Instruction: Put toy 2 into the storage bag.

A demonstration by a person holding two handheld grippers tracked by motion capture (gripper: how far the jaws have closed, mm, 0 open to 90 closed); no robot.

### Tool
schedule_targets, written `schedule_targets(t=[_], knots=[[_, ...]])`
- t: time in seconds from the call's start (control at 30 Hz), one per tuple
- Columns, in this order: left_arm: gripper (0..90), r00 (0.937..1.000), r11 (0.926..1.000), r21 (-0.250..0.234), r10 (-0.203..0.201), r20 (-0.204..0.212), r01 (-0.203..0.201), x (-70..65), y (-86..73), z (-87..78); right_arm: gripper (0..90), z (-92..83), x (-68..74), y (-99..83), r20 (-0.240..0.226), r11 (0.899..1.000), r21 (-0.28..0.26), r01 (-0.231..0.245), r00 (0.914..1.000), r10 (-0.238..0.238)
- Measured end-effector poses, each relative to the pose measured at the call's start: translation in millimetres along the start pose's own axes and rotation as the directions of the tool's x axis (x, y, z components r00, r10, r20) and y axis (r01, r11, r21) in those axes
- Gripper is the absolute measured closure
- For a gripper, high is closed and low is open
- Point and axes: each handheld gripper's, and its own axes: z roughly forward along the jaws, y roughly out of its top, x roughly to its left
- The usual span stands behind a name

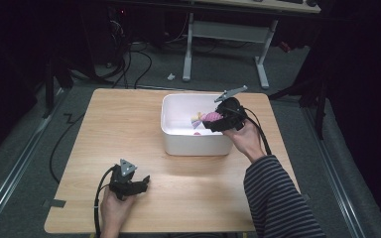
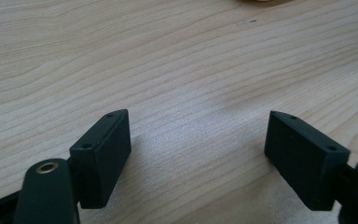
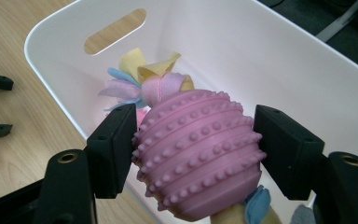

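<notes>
A pink studded rubber ball toy (image 3: 200,154) with yellow, blue and purple fleece strips (image 3: 142,77) hangs over the white bin (image 3: 261,51), near its right wall. My right gripper (image 3: 195,140) is shut on the toy, one jaw pressed on each side. In the high view the right gripper (image 1: 218,122) holds the toy (image 1: 208,117) above the bin (image 1: 176,144), which stands at the table's back centre. My left gripper (image 1: 135,183) rests low near the front left of the table. It stands open over bare wood (image 2: 198,140), with nothing between its jaws.
A small pink item (image 1: 197,133) lies on the bin floor. The wooden table (image 1: 114,129) has bare surface left of and in front of the bin. Behind the table are white desk legs (image 1: 187,49) and cables (image 1: 129,64) on the grey floor.
</notes>
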Motion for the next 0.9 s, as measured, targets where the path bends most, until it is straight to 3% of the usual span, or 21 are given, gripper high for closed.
schedule_targets(t=[0.43, 0.53, 0.73, 0.9], knots=[[22.9, 1.0000, 1.0000, 0.000, -0.001, 0.000, 0.001, 0.0, 0.0, 0.0, 32.3, 13.4, 0.5, -8.0, -0.053, 0.999, 0.034, -0.028, 0.9982, 0.030], [22.9, 1.0000, 1.0000, 0.000, 0.000, 0.000, 0.000, 0.0, 0.0, 0.0, 32.1, 13.2, 2.3, -7.6, -0.045, 0.999, 0.035, -0.016, 0.9988, 0.018], [22.9, 1.0000, 1.0000, -0.001, 0.000, -0.001, 0.000, 0.0, -0.1, 0.1, 27.9, 11.2, 0.6, -8.2, -0.056, 0.999, 0.029, -0.036, 0.9978, 0.037], [22.9, 1.0000, 1.0000, -0.002, -0.002, 0.000, 0.002, -0.1, 0.0, 0.1, 25.0, 1.2, 0.9, -8.8, -0.029, 0.999, -0.002, -0.041, 0.9987, 0.041]])
